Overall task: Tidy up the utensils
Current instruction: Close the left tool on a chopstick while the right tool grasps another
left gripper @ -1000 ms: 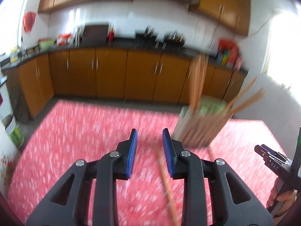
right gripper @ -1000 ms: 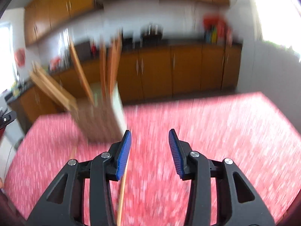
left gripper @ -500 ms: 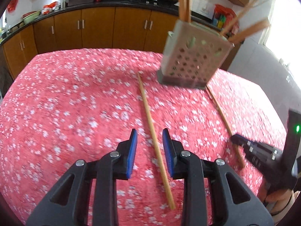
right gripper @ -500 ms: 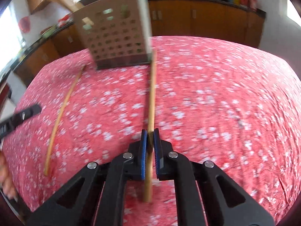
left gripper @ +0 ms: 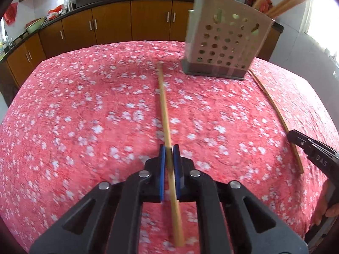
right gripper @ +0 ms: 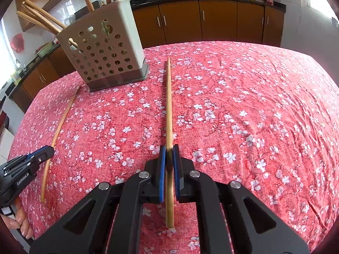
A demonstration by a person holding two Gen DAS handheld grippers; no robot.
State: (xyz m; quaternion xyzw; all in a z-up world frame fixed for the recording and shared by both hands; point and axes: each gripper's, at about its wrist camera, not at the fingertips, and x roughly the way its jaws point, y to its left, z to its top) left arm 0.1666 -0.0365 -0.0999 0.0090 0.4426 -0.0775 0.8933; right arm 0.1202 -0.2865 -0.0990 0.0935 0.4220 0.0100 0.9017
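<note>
A red cloth printed with small white blossoms (right gripper: 254, 110) covers the table under both claws. Behind it runs a row of brown wooden cabinets under a dark counter (right gripper: 218, 19).

Ahead and to the left of the right claw stands a beige perforated plastic utensil holder on a dark base (right gripper: 106, 50), with several wooden chopsticks (right gripper: 42, 19) leaning out of its top. From the left claw the same holder (left gripper: 224, 42) sits ahead and to the right.

The left claw (left gripper: 169, 165), black with blue pads, is clenched on a long light wooden chopstick (left gripper: 164, 105); the stick runs forward from between the pads toward the holder, and its near end juts back under the claw. The picture there is somewhat blurred.

The right claw (right gripper: 169, 163) is likewise clenched on a second long wooden chopstick (right gripper: 168, 97), which points straight ahead, its far tip just right of the holder's base.

Each claw shows at the edge of the other's view, its stick lying along the cloth.
</note>
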